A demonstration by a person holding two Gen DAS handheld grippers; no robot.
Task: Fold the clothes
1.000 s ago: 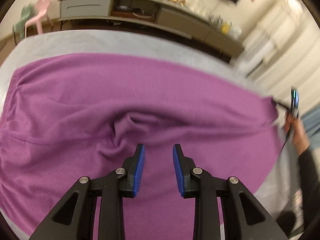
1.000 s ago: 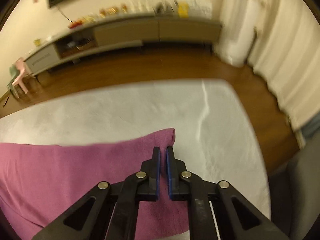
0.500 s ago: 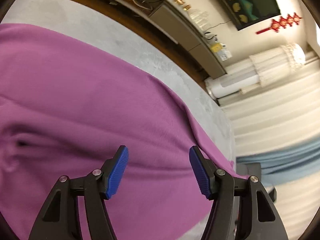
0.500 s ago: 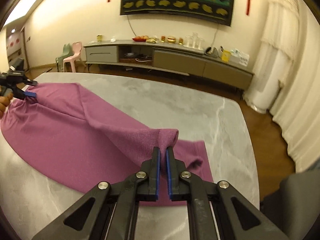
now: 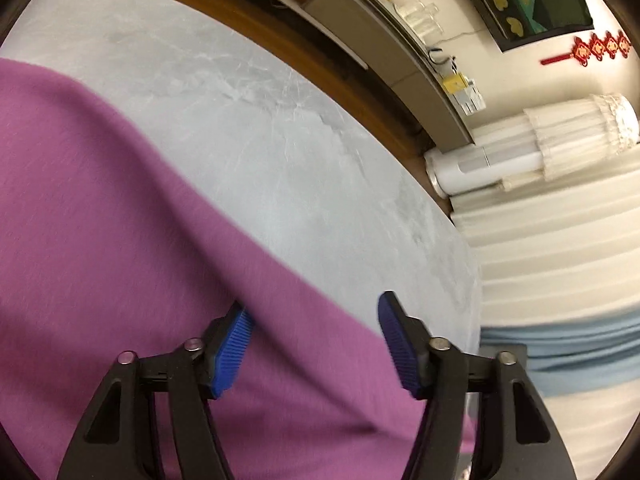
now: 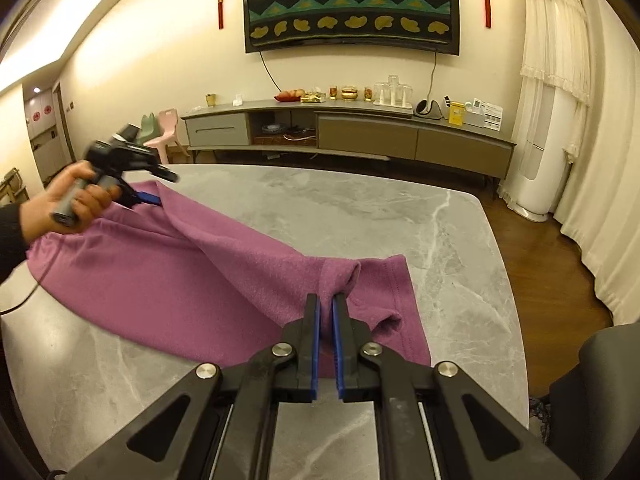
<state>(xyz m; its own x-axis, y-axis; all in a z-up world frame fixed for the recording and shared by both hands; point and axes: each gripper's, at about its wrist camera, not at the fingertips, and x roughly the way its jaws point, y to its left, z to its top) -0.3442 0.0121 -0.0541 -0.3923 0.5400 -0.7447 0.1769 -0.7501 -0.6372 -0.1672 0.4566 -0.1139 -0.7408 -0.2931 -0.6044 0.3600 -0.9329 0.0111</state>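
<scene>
Fabric fills most of both views: a purple knitted fleece garment (image 6: 168, 276) lies spread across the grey marble-patterned worktop (image 6: 452, 264), running from the far left toward the near right.

The right hand-held gripper (image 6: 325, 308) is clenched on a bunched fold of the garment, its blue pads (image 6: 316, 344) pressed close with a narrow pinch of cloth rising between them. Just beyond and to the right of its tips, the stitched hem of the garment lies flat on the worktop.

The left hand-held gripper (image 5: 314, 316) is released, with its jaws spread wide. In its own view the purple cloth passes between and beneath its blue pads (image 5: 232, 350), with one raised edge of fabric crossing in front of the left pad; whether the pads touch the cloth is unclear because of blur. In the right wrist view this gripper (image 6: 154, 199) sits at the far left end of the garment, gripped by the person's left hand (image 6: 80, 200), its blue tips at the cloth's edge.

Beyond the worktop stands a long grey low sideboard (image 6: 344, 132).
</scene>
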